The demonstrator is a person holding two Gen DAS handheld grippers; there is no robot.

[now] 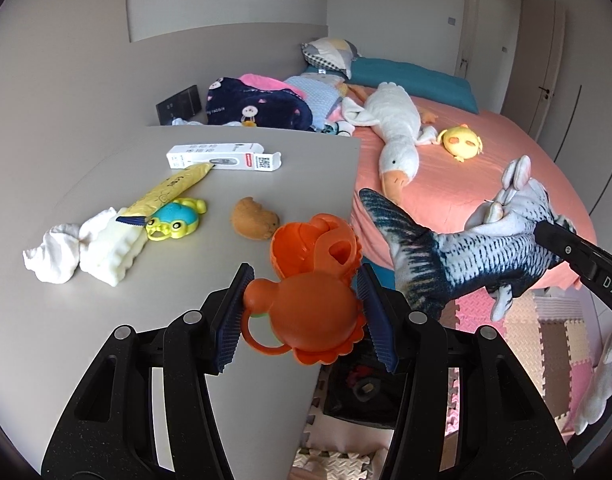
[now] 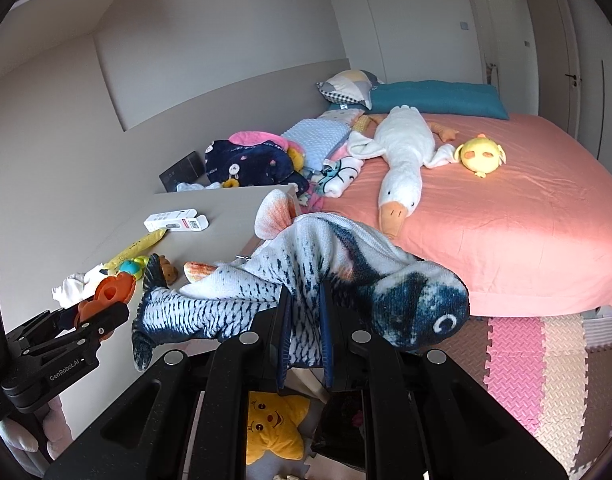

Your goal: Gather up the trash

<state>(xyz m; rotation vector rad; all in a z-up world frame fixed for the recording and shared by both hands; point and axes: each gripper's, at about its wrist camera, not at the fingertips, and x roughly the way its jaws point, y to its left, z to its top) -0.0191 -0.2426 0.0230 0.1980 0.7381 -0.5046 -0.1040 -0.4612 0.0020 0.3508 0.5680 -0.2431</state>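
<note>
orange toy point(image 1: 309, 300): it's being pinched between the blue pads of the left hand-held gripper point(image 1: 304, 312) and held up right over the corner of the worktop point(image 1: 66, 312), so it's not lying on anything.
fish plush point(image 2: 306, 280): its middle is being clamped by the right hand-held gripper point(image 2: 304, 332), jaws pressed in on the fabric, head and tail drooping either side, hanging out past the worktop edge over the floor.
step in hand: looks like the carry stage, both pickups being made already and nothing dropped off yet.
bin: a dark container point(image 2: 341, 420) is being glimpsed low down beside the worktop, next to a yellow star plush point(image 2: 274, 420); can't tell for sure that it's the bin.
next move: both loads probably need lowering over that container, then the jaws need spreading.
still on the worktop: white box point(image 1: 222, 156), yellow tube point(image 1: 170, 192), white cloth point(image 1: 82, 252), brown plush point(image 1: 254, 218).
</note>
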